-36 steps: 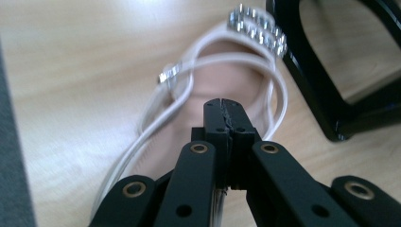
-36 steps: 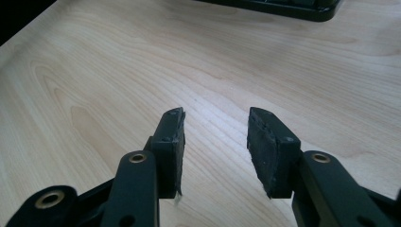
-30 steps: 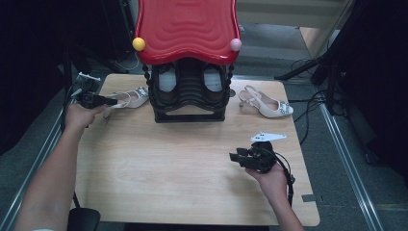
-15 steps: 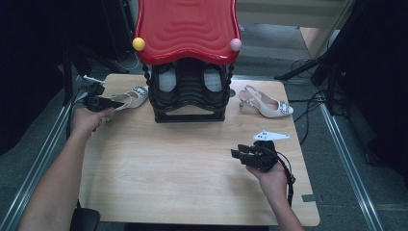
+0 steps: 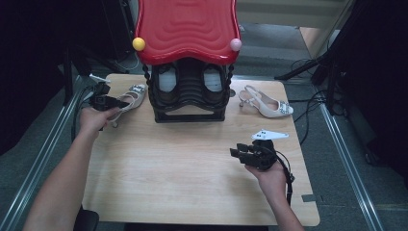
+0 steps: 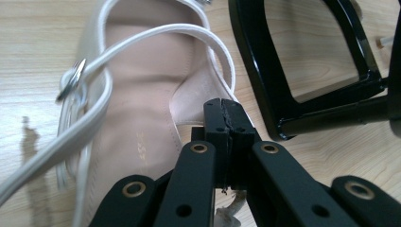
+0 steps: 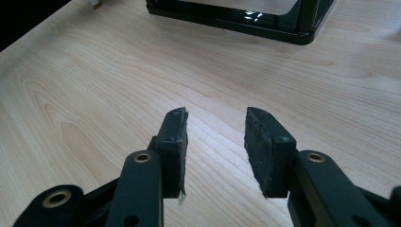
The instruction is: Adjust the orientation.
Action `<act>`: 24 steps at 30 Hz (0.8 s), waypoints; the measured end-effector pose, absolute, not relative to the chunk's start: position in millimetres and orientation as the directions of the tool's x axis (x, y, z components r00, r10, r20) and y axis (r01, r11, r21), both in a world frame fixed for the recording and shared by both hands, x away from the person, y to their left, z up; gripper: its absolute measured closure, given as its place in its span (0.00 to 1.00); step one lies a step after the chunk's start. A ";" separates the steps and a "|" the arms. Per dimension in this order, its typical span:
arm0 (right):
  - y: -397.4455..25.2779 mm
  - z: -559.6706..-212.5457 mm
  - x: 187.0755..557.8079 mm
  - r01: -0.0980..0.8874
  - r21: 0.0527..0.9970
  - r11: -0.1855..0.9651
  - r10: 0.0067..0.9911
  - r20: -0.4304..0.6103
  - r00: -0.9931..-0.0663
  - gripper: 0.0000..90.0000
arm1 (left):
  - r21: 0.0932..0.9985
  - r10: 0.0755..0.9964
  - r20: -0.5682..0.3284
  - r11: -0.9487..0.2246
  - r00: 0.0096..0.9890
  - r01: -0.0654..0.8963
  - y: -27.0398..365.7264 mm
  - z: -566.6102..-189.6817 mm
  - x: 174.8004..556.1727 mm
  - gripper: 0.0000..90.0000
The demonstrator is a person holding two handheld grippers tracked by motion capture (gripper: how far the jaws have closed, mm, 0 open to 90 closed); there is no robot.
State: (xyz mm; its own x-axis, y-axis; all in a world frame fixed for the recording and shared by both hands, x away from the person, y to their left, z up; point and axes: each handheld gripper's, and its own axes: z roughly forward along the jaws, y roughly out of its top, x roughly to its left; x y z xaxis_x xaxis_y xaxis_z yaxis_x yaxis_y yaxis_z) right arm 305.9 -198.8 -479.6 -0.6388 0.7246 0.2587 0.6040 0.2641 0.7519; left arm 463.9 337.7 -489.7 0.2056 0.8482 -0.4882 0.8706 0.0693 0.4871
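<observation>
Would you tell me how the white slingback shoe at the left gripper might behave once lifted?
The left gripper is shut on the shoe at its heel edge, so it would probably hang tilted. Its thin strap looks floppy. It seems light.

Glossy black rack (image 6: 265, 71), pale wood table (image 7: 94, 85)
</observation>
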 end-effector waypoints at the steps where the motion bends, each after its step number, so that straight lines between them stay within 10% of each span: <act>1: -198.8 -479.6 305.9 0.604 0.752 0.264 0.725 0.259 -0.639 0.68 | 0.487 0.848 -0.488 0.069 0.206 0.871 337.7 -489.7 463.9 1.00; 24: -198.5 -479.5 306.1 0.603 0.749 0.274 0.725 0.251 -0.641 0.69 | 0.493 0.880 -0.448 0.095 0.159 0.865 327.3 -478.0 460.8 0.94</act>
State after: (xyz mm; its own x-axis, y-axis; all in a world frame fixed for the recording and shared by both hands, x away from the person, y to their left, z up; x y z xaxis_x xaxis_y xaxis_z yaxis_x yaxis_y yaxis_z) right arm 306.1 -198.5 -479.5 -0.6412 0.7253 0.2505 0.6030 0.2744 0.7491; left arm 460.8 327.3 -478.0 0.1591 0.8795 -0.4484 0.8647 0.0950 0.4932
